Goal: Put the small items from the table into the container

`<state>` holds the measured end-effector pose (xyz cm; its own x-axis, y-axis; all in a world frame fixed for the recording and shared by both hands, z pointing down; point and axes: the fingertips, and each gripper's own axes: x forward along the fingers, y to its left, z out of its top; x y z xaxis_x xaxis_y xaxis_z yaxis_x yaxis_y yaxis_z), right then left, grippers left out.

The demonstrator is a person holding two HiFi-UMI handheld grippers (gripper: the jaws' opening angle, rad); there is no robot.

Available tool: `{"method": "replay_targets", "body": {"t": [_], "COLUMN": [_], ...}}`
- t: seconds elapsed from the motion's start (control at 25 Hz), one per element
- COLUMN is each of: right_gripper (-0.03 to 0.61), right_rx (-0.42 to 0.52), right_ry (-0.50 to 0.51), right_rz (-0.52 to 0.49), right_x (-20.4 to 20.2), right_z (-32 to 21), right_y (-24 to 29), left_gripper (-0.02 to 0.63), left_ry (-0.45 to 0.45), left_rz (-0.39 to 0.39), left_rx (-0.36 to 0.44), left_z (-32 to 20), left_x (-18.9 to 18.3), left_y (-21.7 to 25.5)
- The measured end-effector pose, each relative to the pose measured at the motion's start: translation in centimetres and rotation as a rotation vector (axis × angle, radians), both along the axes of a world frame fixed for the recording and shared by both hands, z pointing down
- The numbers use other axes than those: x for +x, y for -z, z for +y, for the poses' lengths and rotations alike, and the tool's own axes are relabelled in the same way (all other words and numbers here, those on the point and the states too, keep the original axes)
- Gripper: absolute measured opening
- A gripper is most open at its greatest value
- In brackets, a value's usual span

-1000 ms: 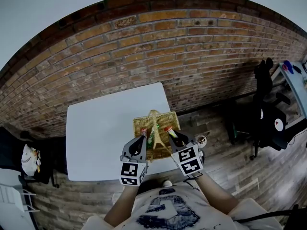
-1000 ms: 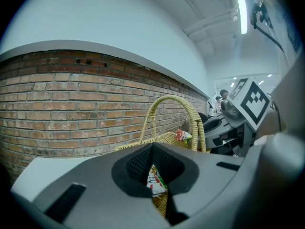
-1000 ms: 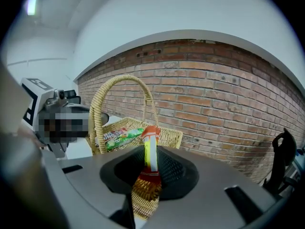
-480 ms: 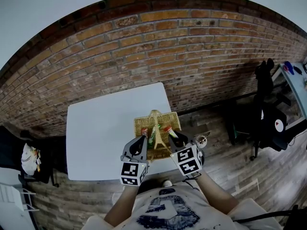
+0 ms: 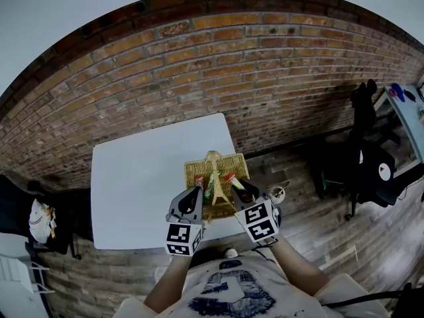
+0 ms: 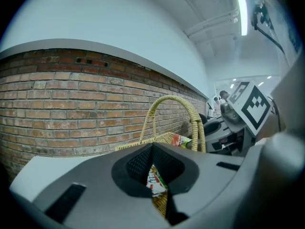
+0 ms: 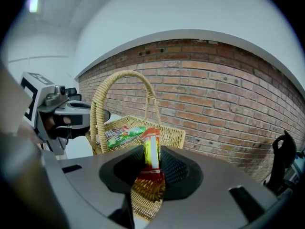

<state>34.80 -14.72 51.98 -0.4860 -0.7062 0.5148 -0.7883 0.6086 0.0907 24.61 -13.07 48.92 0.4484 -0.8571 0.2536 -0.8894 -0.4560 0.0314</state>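
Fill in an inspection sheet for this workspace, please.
surface: white table, holding only the basket.
job's things: wicker basket at the table's near right edge; printed packet and red-and-yellow packet held over it.
clutter: nothing seen.
grippers: left hand-held gripper shut on the printed packet; right hand-held gripper has its jaws opening, with the red-and-yellow packet between them.
cables: nothing seen.
surroundings: brick wall, wooden floor, black chair at right.
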Motion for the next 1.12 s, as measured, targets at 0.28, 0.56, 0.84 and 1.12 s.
{"method": "replay_targets", "body": {"t": [0.28,0.56,0.84,1.12], "right_gripper": [0.110,0.109,0.109,0.109], "right_rx": [0.001,0.004,0.034,0.100], "right_ry": [-0.020,-0.050,-0.145,-0.275], "right_rz": [-0.022,-0.051,-0.066,-0.076], "right_x": [0.1,0.1,0.8,1.1], "right_z": [0.2,0.4,0.3,1.0], "right_y": [0.2,0.7,1.8,4.5], "left_gripper": [0.048,0.048,0.048,0.048], "left_ry": [0.006,0.012,0.018,-0.014], "left_rz": [0.003,0.005,0.009,0.023], "left_rx": [-0.013,-0.015,-0.011,-0.002], "left_z": [0.5,1.3,2.0,2.7], "left_x": [-0.5,-1.5,-4.1,-6.7], "left_y": [-0.4,-0.4,-0.1,0.5]}}
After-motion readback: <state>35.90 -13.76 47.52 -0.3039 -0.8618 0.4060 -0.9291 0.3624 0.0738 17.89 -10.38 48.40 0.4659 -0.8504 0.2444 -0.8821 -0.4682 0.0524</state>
